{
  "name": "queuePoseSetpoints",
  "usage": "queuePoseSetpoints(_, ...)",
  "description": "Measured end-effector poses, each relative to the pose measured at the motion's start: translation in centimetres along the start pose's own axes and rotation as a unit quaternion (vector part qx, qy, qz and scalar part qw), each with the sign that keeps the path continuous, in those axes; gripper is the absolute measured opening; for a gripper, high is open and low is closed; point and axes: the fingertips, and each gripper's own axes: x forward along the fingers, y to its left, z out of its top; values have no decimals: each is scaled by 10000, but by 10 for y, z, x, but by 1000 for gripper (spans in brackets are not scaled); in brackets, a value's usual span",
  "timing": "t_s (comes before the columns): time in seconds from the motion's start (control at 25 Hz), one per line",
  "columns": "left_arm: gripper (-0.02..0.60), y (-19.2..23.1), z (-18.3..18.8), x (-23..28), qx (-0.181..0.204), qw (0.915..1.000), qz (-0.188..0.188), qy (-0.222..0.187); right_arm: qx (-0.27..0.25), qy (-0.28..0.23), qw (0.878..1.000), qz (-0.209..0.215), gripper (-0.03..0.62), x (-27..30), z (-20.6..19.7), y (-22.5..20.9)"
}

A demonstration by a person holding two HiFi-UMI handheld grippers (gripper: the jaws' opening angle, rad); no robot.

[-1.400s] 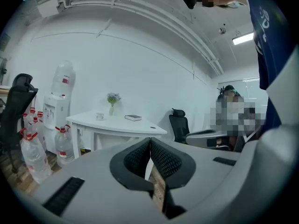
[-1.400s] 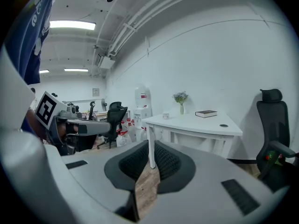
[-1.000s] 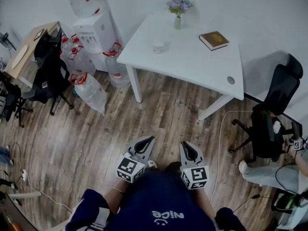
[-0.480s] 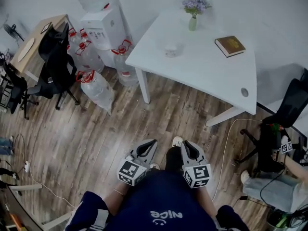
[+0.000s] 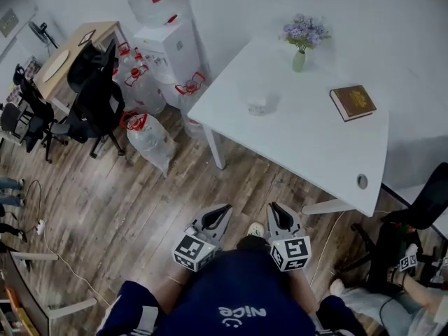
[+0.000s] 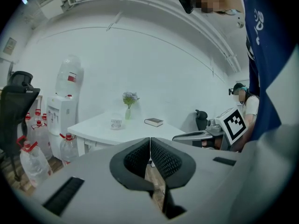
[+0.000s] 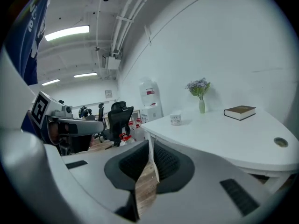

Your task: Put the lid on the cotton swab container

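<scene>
A small clear cotton swab container (image 5: 257,104) stands on the white table (image 5: 308,138), toward its left side; it also shows as a small jar (image 6: 116,123) in the left gripper view and as a jar (image 7: 175,119) in the right gripper view. Whether a lid lies by it is too small to tell. My left gripper (image 5: 222,208) and right gripper (image 5: 275,208) are held close to my body over the wooden floor, well short of the table. Both are shut with nothing between the jaws.
On the table stand a vase of purple flowers (image 5: 302,44) and a brown book (image 5: 353,101). Water bottles (image 5: 147,133) and a dispenser (image 5: 175,44) stand left of the table. Black office chairs (image 5: 94,103) are at the left, another chair and a seated person (image 5: 413,285) at the right.
The view has moved toward the table, which now sits lower and nearer in the head view. Both grippers stay shut in front of my body.
</scene>
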Motion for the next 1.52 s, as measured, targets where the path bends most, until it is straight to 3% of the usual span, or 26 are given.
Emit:
queuePoseSetpoints(0.16, 21, 0, 5, 49, -52, 9999, 152, 4, -56, -22, 9997, 241, 57, 21, 15, -46)
queuePoseSetpoints(0.36, 20, 0, 14, 97, -397, 9985, 363, -58, -60, -67, 9992, 384, 57, 36, 28, -93)
queuePoseSetpoints(0.76, 21, 5, 16, 148, -606, 9970, 474, 45, 61, 53, 9983, 585, 57, 53, 30, -126)
queuePoseSetpoints(1.12, 21, 63, 22, 196, -588, 9977, 347, 53, 137, 152, 9994, 268, 57, 96, 37, -156)
queuePoseSetpoints(1.52, 21, 152, 61, 255, -301, 9994, -114, 94, 231, 76, 9996, -120, 57, 181, 88, -179)
